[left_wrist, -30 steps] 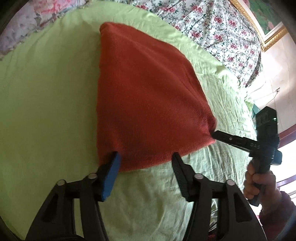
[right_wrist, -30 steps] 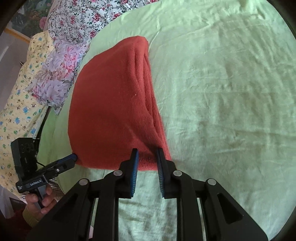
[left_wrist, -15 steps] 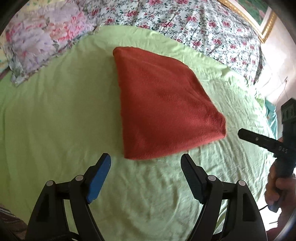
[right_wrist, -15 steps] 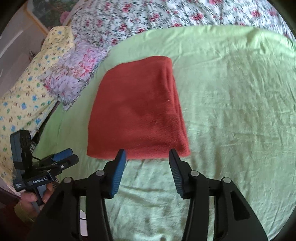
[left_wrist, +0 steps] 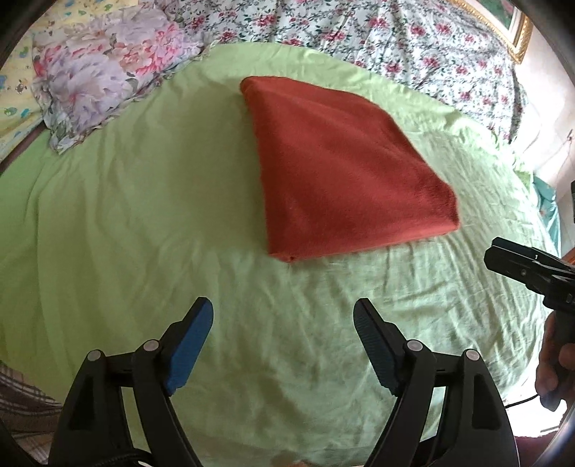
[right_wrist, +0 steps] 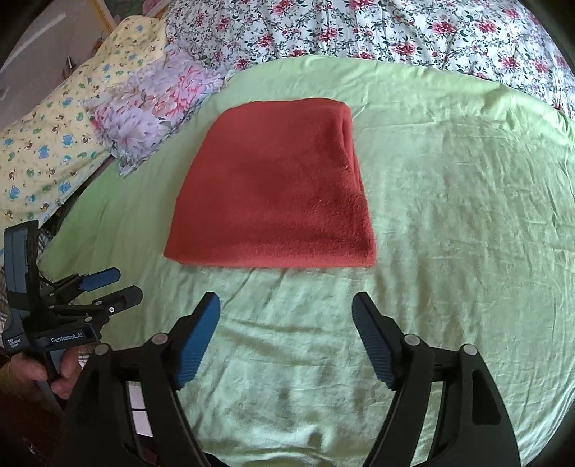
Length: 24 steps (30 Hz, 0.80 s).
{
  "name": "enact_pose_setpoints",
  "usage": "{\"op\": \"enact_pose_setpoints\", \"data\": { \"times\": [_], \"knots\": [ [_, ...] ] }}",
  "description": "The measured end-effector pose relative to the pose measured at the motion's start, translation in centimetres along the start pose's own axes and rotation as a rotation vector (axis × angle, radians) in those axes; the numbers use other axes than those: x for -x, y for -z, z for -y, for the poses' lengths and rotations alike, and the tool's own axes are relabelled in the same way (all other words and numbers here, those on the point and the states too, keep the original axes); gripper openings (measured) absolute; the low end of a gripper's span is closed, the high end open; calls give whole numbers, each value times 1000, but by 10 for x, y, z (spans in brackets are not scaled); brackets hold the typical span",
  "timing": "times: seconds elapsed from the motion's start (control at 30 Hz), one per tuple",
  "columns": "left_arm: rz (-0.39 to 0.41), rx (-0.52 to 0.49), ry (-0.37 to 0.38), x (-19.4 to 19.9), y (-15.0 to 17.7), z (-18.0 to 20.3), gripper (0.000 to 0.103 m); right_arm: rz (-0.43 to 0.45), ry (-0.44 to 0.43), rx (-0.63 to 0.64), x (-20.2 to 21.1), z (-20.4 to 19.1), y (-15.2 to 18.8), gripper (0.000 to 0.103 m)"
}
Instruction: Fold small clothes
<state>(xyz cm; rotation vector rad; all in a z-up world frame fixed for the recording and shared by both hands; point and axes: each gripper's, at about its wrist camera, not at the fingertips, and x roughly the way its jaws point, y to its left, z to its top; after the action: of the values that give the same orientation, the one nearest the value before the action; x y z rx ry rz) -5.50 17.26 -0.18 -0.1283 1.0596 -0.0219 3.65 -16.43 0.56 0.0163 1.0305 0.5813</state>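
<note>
A rust-red fleece garment (left_wrist: 345, 172) lies folded into a flat stack on the light green bedsheet (left_wrist: 143, 222); it also shows in the right wrist view (right_wrist: 276, 190). My left gripper (left_wrist: 284, 316) is open and empty, held back from the garment's near edge. My right gripper (right_wrist: 285, 312) is open and empty, also short of the near edge. The right gripper shows at the right edge of the left wrist view (left_wrist: 503, 253). The left gripper shows at the left of the right wrist view (right_wrist: 118, 283), jaws apart.
Floral pillows (right_wrist: 161, 104) and a yellow patterned pillow (right_wrist: 54, 143) lie left of the garment. A flowered quilt (right_wrist: 395, 32) runs along the far side of the bed. A gold picture frame (left_wrist: 521, 32) hangs on the wall.
Both grippers have let go of the garment's near edge, opened wide and pulled back toward me. The garment lies flat and folded on the sheet.
</note>
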Motion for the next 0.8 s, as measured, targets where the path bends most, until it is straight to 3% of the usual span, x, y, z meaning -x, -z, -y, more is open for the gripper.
{"op": "enact_pose_setpoints", "data": {
  "times": [0.17,0.43,0.8],
  "knots": [
    [14,12,-70,-1,-8,-4,84,-33,28,21,-16,-8,-1,83],
    [40,-1,-90,-1,-17,3,85,-49,41,44,-32,-12,-6,85],
    [15,16,-160,-17,-39,0,85,-58,39,20,-44,-4,-24,86]
  ]
}}
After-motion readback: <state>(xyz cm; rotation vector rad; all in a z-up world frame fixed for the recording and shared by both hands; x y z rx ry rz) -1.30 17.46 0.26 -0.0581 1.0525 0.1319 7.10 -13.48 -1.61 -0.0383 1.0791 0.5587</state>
